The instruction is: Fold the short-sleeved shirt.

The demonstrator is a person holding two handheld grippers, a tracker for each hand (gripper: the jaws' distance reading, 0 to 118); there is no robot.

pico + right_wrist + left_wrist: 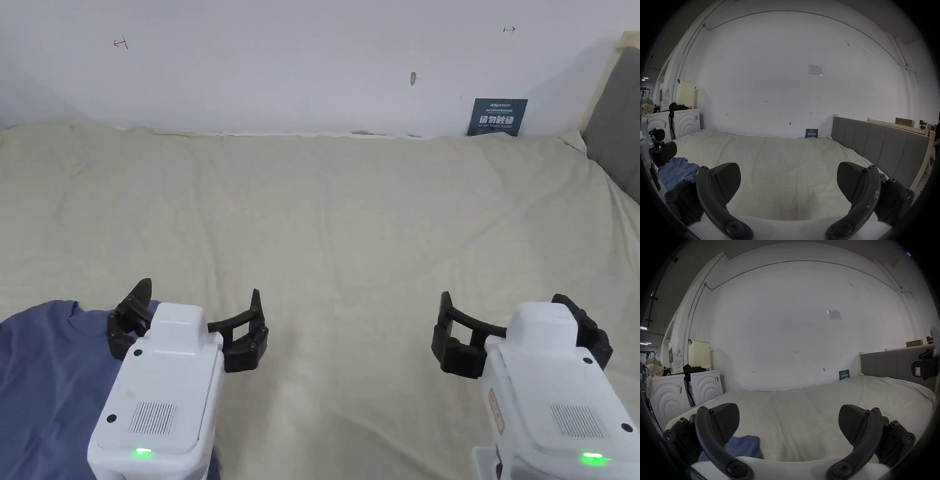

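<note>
Bed (350,206) with cream sheet against white wall (281,62); grey padded headboard (883,146) at right edge; two white washing machines (687,394) beyond left edge.

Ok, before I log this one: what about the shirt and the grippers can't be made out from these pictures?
- Blue shirt: head view, cut off by the left and bottom edges and partly covered by the left gripper; its sleeves and lay can't be judged.
- Shirt in the left gripper view: mostly hidden behind the gripper's own body.
- Right gripper: jaws open above the bed sheet; height above it unclear.
</note>
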